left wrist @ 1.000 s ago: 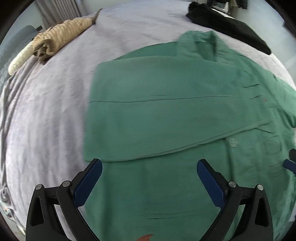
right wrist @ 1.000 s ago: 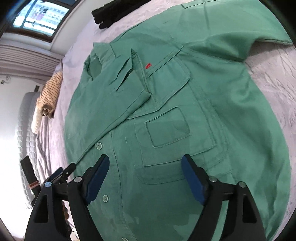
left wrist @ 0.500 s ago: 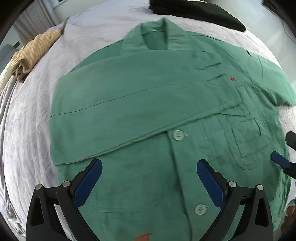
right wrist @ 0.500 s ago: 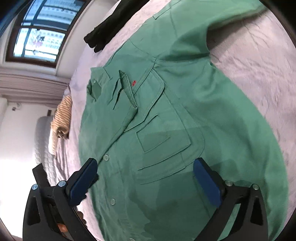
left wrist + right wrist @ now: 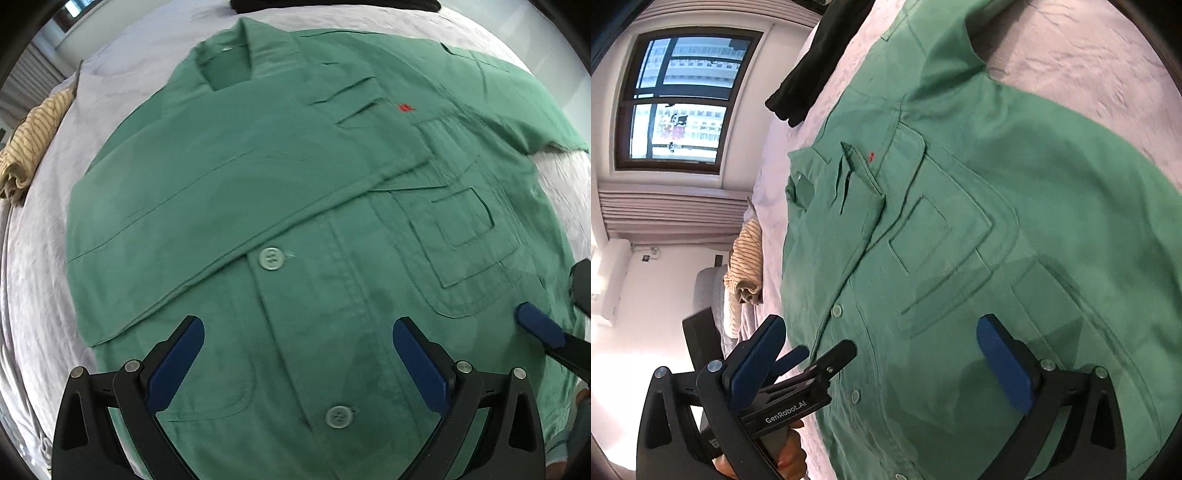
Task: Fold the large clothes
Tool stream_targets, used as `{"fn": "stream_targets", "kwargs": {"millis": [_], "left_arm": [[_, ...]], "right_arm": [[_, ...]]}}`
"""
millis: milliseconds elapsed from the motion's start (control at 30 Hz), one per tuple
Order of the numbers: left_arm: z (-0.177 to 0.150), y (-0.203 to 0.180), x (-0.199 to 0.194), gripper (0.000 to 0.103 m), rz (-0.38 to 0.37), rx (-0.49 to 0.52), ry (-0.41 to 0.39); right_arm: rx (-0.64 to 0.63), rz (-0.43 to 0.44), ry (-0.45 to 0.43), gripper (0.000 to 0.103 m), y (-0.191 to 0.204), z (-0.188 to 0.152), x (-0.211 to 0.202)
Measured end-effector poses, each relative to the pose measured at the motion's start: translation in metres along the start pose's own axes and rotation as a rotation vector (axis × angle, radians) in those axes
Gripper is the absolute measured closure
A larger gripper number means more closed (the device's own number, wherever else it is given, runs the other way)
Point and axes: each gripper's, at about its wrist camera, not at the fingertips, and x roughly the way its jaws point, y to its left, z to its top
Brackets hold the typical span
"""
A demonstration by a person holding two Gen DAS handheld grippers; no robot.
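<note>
We see the green shirt (image 5: 295, 206) lying front-up on the pale bedsheet (image 5: 33, 258), its long axis running from the collar (image 5: 236, 59) at the far end down the button placket (image 5: 271, 258) toward us. One sleeve (image 5: 207, 192) is folded across the chest at a slant, its cuff ending near the small red mark (image 5: 406, 108); the other sleeve (image 5: 942, 48) still spreads outward past the shirt's side onto bare sheet.

Around the shirt we find open sheet on both sides. A striped folded garment (image 5: 29, 144) sits well apart near one edge of the bed, and a black garment (image 5: 812, 74) lies beyond the collar, close to it but apart as far as we can tell, since the rim of the lens distorts that spot.

The left gripper (image 5: 295, 365) hangs above the lower placket with its jaws spread and nothing between them. The right gripper (image 5: 879, 365) hovers over the pocket side, jaws spread to their widest after just opening further, also empty; its blue finger (image 5: 539, 328) shows at the edge of the left view.

Compared with a second ago, our left view has shifted from the folded-sleeve side to the shirt's middle, so the buttons and chest pocket (image 5: 465, 221) now show. Our right view has tilted, bringing the window (image 5: 683, 99) into sight.
</note>
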Motion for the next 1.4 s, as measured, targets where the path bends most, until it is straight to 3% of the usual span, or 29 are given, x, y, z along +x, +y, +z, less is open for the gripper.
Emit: {"fn": "stream_targets", "kwargs": {"millis": [333,700,867,1000,1200,1400], "left_arm": [[0.005,-0.018,0.000,0.000,-0.046,-0.013,0.006],[0.014,-0.013,-0.005,0.000,-0.072,-0.057,-0.017],[0.026,-0.020,-0.009,0.000,-0.076,-0.063,-0.040],[0.040,-0.027,-0.013,0.000,-0.089,-0.083,-0.060],[0.053,-0.033,-0.015,0.000,-0.108,-0.117,-0.079],[0.062,-0.043,-0.011,0.000,-0.120,-0.144,-0.077]], "right_arm": [[0.025,0.001,-0.029,0.000,-0.013,0.019,-0.018],[-0.039,-0.054,-0.112,0.000,-0.017,0.073,-0.051],[-0.103,-0.138,-0.177,0.000,-0.024,0.110,-0.087],[-0.069,-0.181,-0.241,0.000,-0.045,0.149,-0.120],[0.041,-0.205,-0.343,0.000,-0.080,0.206,-0.160],[0.114,-0.168,-0.386,0.000,-0.101,0.260,-0.168]]}}
